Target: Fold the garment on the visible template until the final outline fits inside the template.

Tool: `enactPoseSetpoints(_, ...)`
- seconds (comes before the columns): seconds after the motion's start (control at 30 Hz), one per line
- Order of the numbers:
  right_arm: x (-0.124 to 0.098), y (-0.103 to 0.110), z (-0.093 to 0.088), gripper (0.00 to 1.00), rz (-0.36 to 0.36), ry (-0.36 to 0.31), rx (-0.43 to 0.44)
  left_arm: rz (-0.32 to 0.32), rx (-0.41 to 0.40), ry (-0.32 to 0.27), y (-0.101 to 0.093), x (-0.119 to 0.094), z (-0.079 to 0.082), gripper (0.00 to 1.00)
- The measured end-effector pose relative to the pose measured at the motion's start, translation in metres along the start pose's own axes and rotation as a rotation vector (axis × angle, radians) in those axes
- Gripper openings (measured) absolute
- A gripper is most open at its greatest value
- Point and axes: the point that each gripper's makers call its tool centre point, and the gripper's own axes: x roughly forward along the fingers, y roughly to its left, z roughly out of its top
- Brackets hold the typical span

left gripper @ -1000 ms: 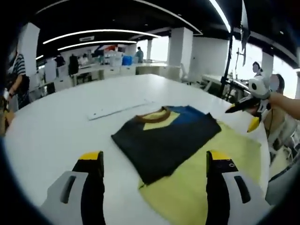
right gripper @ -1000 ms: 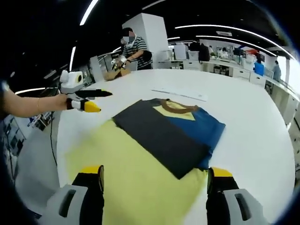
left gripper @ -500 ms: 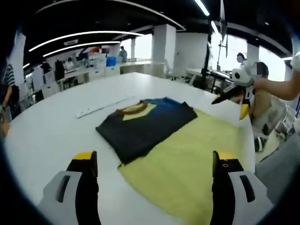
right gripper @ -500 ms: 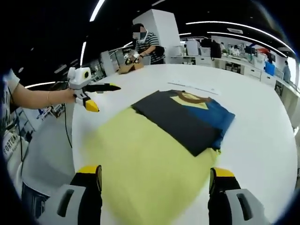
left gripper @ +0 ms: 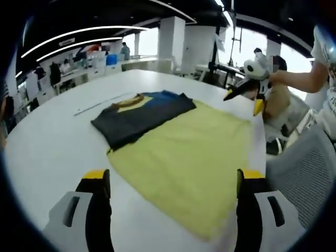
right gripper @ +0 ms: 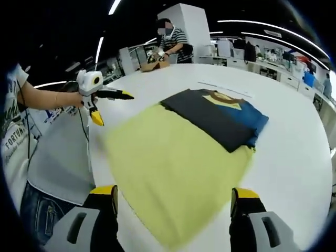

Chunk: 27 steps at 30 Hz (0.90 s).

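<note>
left gripper view, left tool (left gripper: 170, 181) wide open, empty

We are seeing the folded dark garment (left gripper: 137, 113) lying on the far end of the yellow template (left gripper: 194, 157), which is spreading across the white worktop (left gripper: 47, 152). Our left gripper (left gripper: 170, 181) is hovering with fingers (left gripper: 97, 181) apart, while the right gripper (left gripper: 247, 94) is hanging beyond the template's far corner.

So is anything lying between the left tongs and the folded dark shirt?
No object blocks the way. Between the left tongs and the folded dark blue shirt lies just the flat yellow rectangular template, which the shirt partly rests on, atop the white table.
</note>
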Motion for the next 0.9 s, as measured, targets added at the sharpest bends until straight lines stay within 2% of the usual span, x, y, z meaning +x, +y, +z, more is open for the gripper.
enactPoseSetpoints(0.2,-0.004,0.008,-0.01,0.82,-0.006,-0.006,-0.013,-0.028,0.005,0.029,-0.02,-0.006,-0.018,0.92)
enactPoseSetpoints(0.4,-0.004,0.019,-0.028,0.73,-0.008,0.027,-0.047,-0.035,0.004,0.042,-0.034,-0.01,-0.033,0.84)
enactPoseSetpoints(0.57,-0.004,0.019,-0.042,0.65,-0.034,0.06,-0.054,-0.039,0.054,0.082,-0.041,-0.013,-0.048,0.71)
enactPoseSetpoints(0.9,-0.002,0.018,-0.058,0.5,-0.064,0.11,-0.109,-0.038,0.066,0.101,-0.045,-0.016,-0.054,0.5)
